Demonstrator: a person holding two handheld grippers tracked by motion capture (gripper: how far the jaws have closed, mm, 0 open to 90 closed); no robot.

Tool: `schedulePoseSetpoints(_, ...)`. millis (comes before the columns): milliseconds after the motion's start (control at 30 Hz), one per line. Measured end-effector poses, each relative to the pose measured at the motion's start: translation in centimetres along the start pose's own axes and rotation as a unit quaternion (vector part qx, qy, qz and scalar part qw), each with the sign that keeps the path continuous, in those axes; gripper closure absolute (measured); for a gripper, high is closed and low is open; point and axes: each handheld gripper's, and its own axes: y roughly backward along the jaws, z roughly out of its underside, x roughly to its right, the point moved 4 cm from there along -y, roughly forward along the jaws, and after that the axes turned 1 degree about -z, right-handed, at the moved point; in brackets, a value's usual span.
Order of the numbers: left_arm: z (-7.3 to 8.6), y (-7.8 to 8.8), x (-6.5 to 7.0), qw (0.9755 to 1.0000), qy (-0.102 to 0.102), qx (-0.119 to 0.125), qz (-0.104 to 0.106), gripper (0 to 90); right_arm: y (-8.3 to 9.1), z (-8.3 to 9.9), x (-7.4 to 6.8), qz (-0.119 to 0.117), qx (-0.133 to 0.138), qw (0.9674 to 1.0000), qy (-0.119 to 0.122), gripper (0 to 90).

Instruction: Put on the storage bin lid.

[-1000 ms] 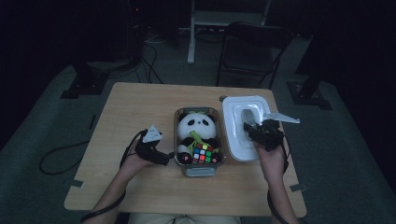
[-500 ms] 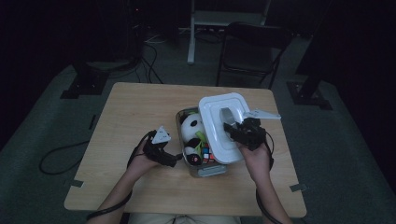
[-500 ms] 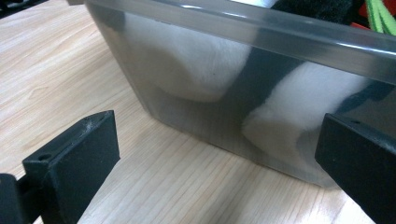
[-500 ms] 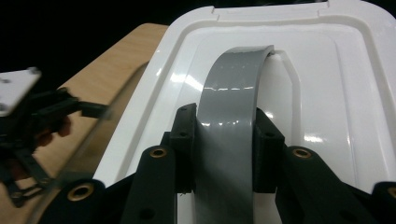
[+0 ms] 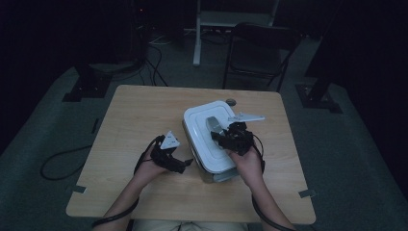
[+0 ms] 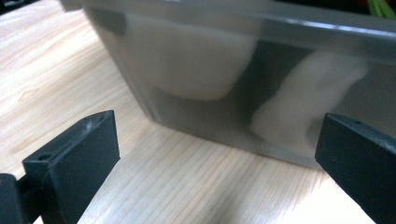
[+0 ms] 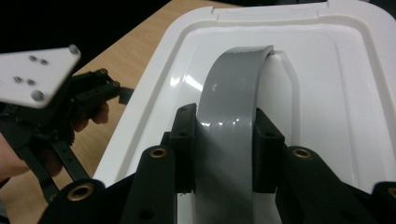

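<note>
High view: the white lid [image 5: 207,137] is held over the grey box [image 5: 219,175] on the surface [image 5: 139,110], its grey handle [image 7: 229,121] clamped between the right gripper [image 7: 223,154] jaws. Beside the box, the left gripper [image 6: 215,154] jaws are spread open with nothing gripped.

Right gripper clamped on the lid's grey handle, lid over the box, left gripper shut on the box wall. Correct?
Not quite: the left gripper is open. The left gripper view shows its jaws spread wide beside the box wall, touching nothing. The rest holds: the right gripper is clamped on the grey handle, and the high view shows the lid over the box.
</note>
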Motion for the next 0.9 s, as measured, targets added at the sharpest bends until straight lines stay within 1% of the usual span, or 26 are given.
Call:
schedulePoseSetpoints(100,0.3,0.2,-0.2,1.0,0.005,0.001,-0.004,0.5,-0.6,0.3,0.0,-0.001,-0.01,0.9999,-0.003,68.1)
schedulePoseSetpoints(233,0.6,0.3,-0.2,1.0,0.004,-0.002,-0.005,0.4,-1.2,0.4,0.0,-0.002,-0.014,0.9999,-0.008,68.1)
schedulePoseSetpoints(367,0.8,0.3,-0.2,1.0,0.004,-0.004,-0.005,0.4,-1.4,0.4,-0.1,-0.003,-0.015,0.9998,-0.009,68.1)
schedulePoseSetpoints(433,0.8,0.4,-0.3,1.0,0.004,-0.004,-0.005,0.5,-1.4,0.4,-0.3,-0.008,-0.016,0.9998,-0.012,68.1)
schedulePoseSetpoints(500,0.8,0.4,-0.2,1.0,0.007,-0.003,-0.005,0.4,-1.4,0.5,-0.3,-0.004,-0.015,0.9998,-0.012,68.1)
schedulePoseSetpoints(600,0.9,0.4,-0.2,1.0,0.005,-0.005,-0.006,0.4,-1.4,0.5,-0.3,-0.005,-0.014,0.9998,-0.017,68.1)
schedulePoseSetpoints(700,1.0,0.4,-0.2,1.0,0.005,-0.005,-0.005,0.4,-1.7,0.7,-0.7,0.002,-0.019,0.9998,-0.009,68.1)
schedulePoseSetpoints(767,0.9,0.5,-0.2,1.0,0.006,-0.003,-0.005,0.4,-1.8,0.8,-0.7,0.002,-0.02,0.9998,-0.01,68.2)
schedulePoseSetpoints(833,0.9,0.5,-0.1,1.0,0.006,-0.002,-0.005,0.4,-1.9,1.0,-0.5,-0.002,-0.021,0.9997,-0.015,68.4)
schedulePoseSetpoints(900,1.0,0.4,0.0,1.0,0.003,-0.005,-0.004,0.4,-2.0,1.1,-0.4,-0.01,-0.026,0.9995,-0.019,68.6)
